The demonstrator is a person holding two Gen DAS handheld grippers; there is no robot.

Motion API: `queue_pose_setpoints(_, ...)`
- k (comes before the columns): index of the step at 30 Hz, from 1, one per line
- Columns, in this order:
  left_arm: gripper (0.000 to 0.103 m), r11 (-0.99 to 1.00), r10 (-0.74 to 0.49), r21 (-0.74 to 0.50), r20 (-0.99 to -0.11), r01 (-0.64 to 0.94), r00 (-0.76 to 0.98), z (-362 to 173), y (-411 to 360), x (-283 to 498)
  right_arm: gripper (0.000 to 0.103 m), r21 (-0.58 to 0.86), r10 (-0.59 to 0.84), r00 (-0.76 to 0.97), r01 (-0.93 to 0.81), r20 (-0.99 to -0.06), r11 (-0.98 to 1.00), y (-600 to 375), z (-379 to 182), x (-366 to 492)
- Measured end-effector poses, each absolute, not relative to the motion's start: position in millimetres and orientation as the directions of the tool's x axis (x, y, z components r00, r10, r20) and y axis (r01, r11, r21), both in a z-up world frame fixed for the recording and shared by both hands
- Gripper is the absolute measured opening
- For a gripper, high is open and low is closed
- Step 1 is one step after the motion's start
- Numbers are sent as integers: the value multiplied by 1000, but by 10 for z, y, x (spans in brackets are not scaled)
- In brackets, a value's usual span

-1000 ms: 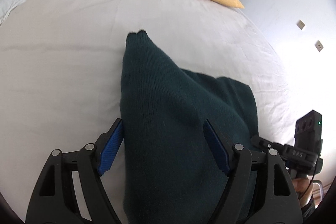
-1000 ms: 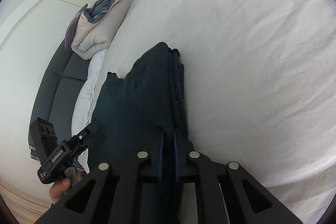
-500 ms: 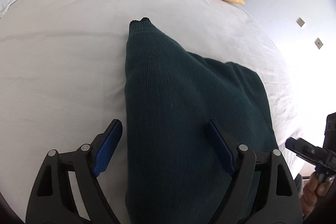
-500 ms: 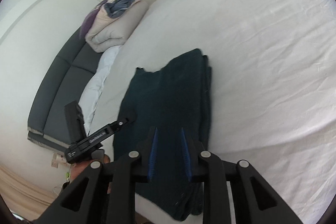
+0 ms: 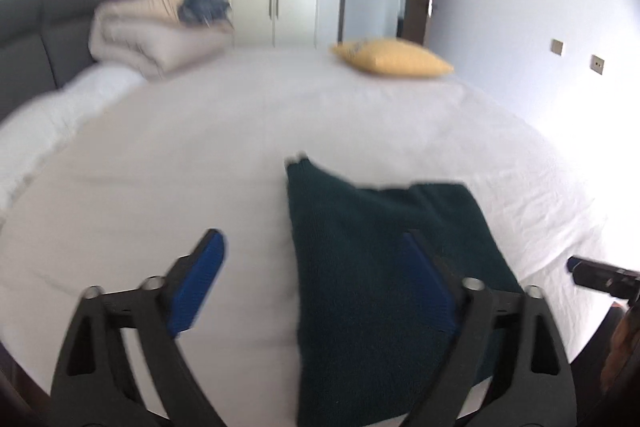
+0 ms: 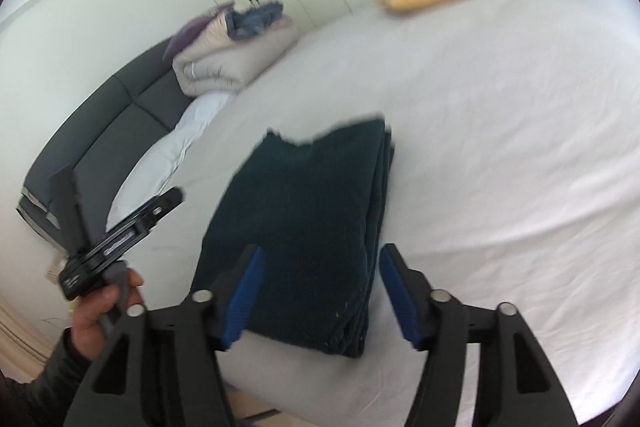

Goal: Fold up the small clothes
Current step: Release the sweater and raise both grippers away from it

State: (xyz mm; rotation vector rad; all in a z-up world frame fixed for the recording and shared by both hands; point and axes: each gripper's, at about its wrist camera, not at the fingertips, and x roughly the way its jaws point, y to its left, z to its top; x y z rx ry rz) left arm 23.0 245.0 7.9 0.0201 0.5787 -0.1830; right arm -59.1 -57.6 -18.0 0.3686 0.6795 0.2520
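A dark green knitted garment (image 5: pixel 372 267) lies folded flat on the white bed (image 5: pixel 180 155), near its front edge. It also shows in the right wrist view (image 6: pixel 316 211), folded in layers with stacked edges on its right side. My left gripper (image 5: pixel 316 267) is open and empty, raised above the garment's left edge. My right gripper (image 6: pixel 320 283) is open and empty, held above the garment's near end. The left gripper also shows in the right wrist view (image 6: pixel 120 227), held in a hand at the left.
A yellow pillow (image 5: pixel 394 58) lies at the far side of the bed. A folded beige duvet (image 5: pixel 160 39) with clothes on top sits at the far left by a grey headboard (image 5: pixel 28 39). Wardrobes and a door stand behind. The bed's front edge (image 6: pixel 280 399) is just below the garment.
My right gripper let go of the garment, opened and pulled back. Both grippers have lifted and drawn away from the garment, which now lies flat on the bed.
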Motion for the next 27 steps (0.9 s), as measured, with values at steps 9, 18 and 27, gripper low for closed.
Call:
queue_pose_setpoints(9,103,999,-27,18,-381,37,924,746,2538,-503,103,49,54,940,-40,-338,998,-139,558,-1057)
queue_pose_setpoints(18,103,1000,3,27,-515,13,857,605,2718,-811,103,95,20,878,29,-478,995,-167,537,-1108)
queue_pose_setpoints(27,103,998,-56,-21,-640,55,766,239,2581,-518,103,143,28,809,69,-586,987,-155,256,-1116)
